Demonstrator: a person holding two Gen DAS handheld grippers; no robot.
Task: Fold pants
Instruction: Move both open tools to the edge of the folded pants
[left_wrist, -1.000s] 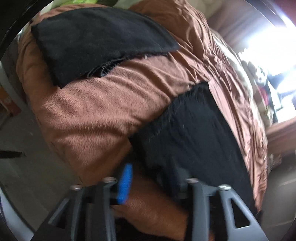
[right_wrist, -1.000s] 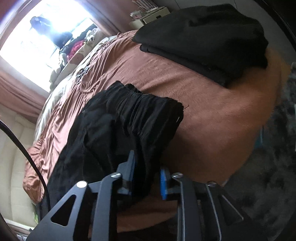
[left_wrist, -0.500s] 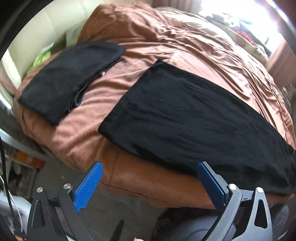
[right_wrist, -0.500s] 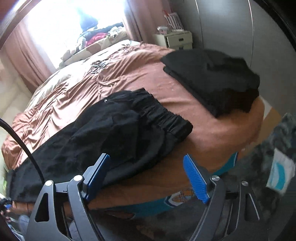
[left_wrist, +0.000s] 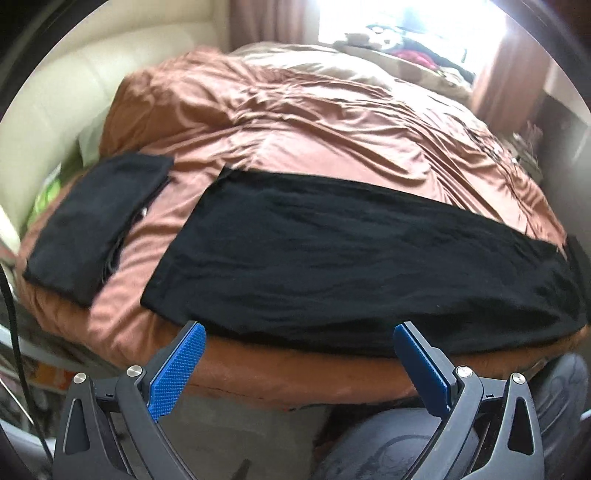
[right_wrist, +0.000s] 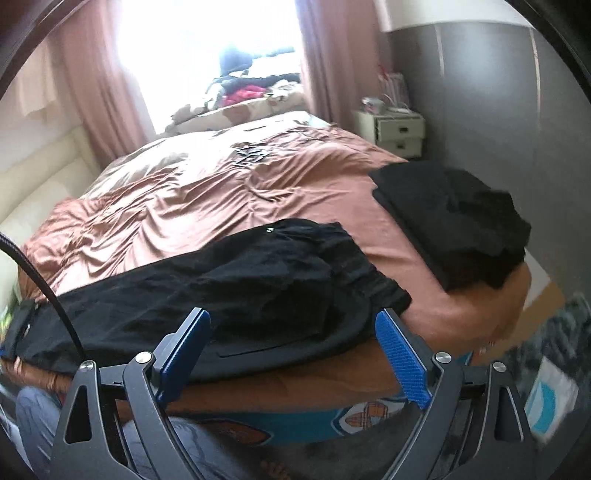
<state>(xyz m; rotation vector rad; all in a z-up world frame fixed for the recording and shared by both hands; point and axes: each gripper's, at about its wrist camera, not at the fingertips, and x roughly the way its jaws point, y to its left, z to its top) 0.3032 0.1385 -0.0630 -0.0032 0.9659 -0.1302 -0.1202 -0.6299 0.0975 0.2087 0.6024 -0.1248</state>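
Note:
Black pants lie lengthwise along the near edge of a bed covered in a brown blanket. The leg end is flat in the left wrist view; the gathered waistband shows in the right wrist view. My left gripper stands open just off the bed's edge, in front of the leg end, with nothing between its blue pads. My right gripper hovers near the waist end; its jaws are opening and nothing is pinched between them.
A folded black garment lies at the bed's left corner. A stack of folded black clothes sits at the right corner. A white nightstand, curtains, a cream headboard and a person's knees below the bed edge are in view.
Both grippers let go of the pants, opened wide and drew back and up from the bed while rolling upright. The pants now lie flat along the bed's edge.

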